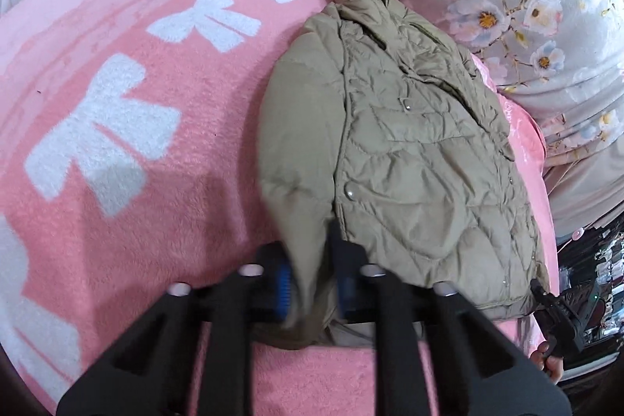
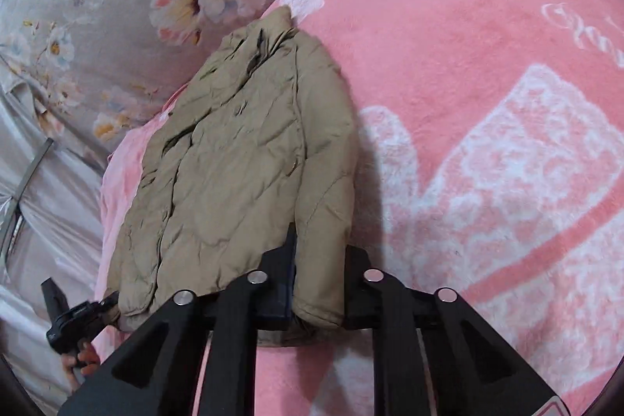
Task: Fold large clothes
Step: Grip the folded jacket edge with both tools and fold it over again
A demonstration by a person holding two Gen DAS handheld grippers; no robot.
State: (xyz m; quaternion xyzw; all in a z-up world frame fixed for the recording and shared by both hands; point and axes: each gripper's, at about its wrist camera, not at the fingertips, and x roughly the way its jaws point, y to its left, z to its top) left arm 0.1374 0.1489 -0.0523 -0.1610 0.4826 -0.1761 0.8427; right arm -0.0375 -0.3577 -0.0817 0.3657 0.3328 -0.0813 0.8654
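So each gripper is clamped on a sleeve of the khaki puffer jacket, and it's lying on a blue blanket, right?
Not blue: both wrist views show the blanket is pink. The rest holds: the left gripper and right gripper each clamp a sleeve of the khaki jacket.

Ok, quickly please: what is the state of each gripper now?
Left gripper: closed on a sleeve of the khaki quilted puffer jacket.
Right gripper: closed on the jacket's other sleeve.

quilted matt jacket (image 1: 409, 158); fuzzy fleece blanket (image 1: 156, 104); smooth floral sheet (image 1: 546, 6).
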